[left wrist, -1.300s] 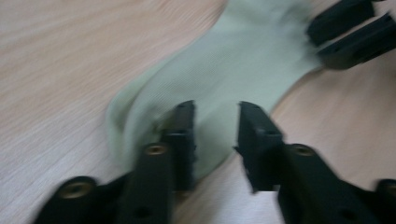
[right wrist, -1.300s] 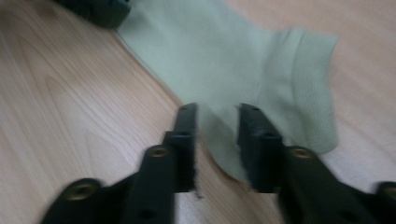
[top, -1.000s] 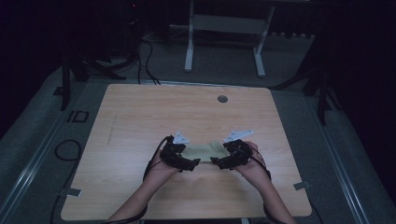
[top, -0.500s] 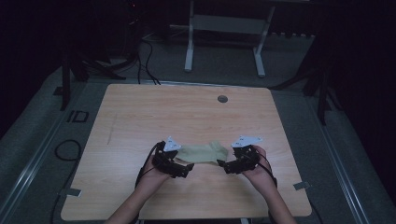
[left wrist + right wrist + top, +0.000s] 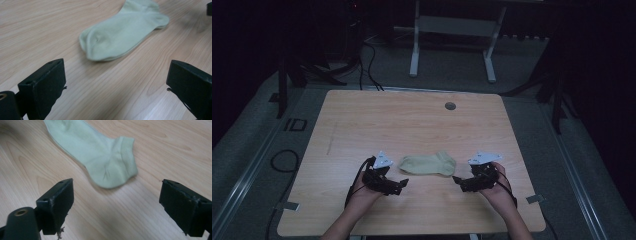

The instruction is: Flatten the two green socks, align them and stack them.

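High view: a pale green sock (image 5: 428, 164) lies flat on a wooden table (image 5: 362, 120), toward the near edge, lengthwise across the table.
Sock, place: between the two grippers, apart from both; nothing rests on it.
Sock, shape: toe end points to the left gripper, ribbed cuff end to the right gripper; it looks like two layers laid one on the other, edges nearly matching.
Left gripper (image 5: 402, 184): held in the person's left hand (image 5: 362, 192), just left of and a little nearer than the sock's toe end, jaws pointing toward the sock.
Left gripper, state: jaws spread wide with bare table between them, gripping nothing.
Left gripper view: the sock (image 5: 122, 30) lies ahead of the jaws, toe end nearest; the left gripper (image 5: 115, 85) is clear of the cloth.
Right gripper (image 5: 456, 180): held in the person's right hand (image 5: 498, 185), just right of and a little nearer than the sock's cuff end, jaws pointing toward the sock.
Right gripper, state: jaws spread wide, holding nothing.
Right gripper view: the sock (image 5: 95, 152) lies ahead, cuff and heel nearest; the right gripper (image 5: 116, 205) is not touching it.
Hole (image 5: 450, 106): a small round grey hole in the table, well beyond the sock, near the far edge.
Floor (image 5: 452, 60): grey, beyond the table from the sock, with a white stand (image 5: 452, 25) and dark cables (image 5: 369, 65) on it.
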